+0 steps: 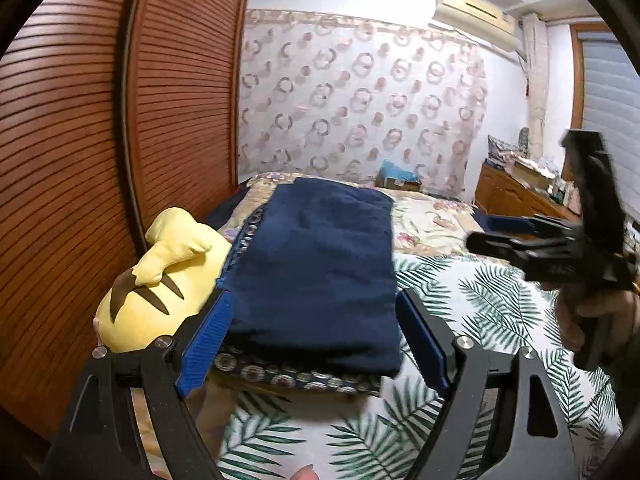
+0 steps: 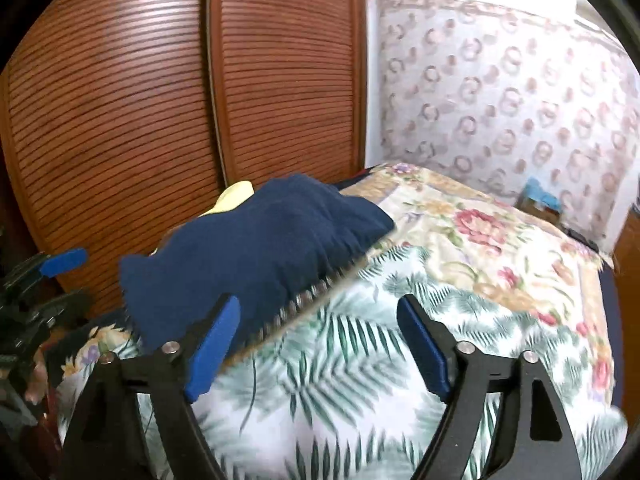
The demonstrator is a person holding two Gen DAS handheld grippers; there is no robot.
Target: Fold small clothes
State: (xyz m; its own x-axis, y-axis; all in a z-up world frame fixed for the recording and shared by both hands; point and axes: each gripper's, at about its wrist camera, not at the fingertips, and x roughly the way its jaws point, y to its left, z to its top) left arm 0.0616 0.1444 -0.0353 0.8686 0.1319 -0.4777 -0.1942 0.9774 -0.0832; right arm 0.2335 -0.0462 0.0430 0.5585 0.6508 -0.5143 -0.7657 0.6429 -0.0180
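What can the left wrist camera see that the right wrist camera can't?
Only the left wrist view shows the air conditioner, the wooden dresser and most of the yellow plush toy. Only the right wrist view shows the navy garment's side. Both show the garment, leaf-print sheet, floral quilt, wardrobe doors and both open grippers.

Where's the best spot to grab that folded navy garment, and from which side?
Probably its near edge, from the front. The navy garment lies flat on a patterned piece, and that thick folded edge faces the open left claw; the yellow plush crowds its left side.
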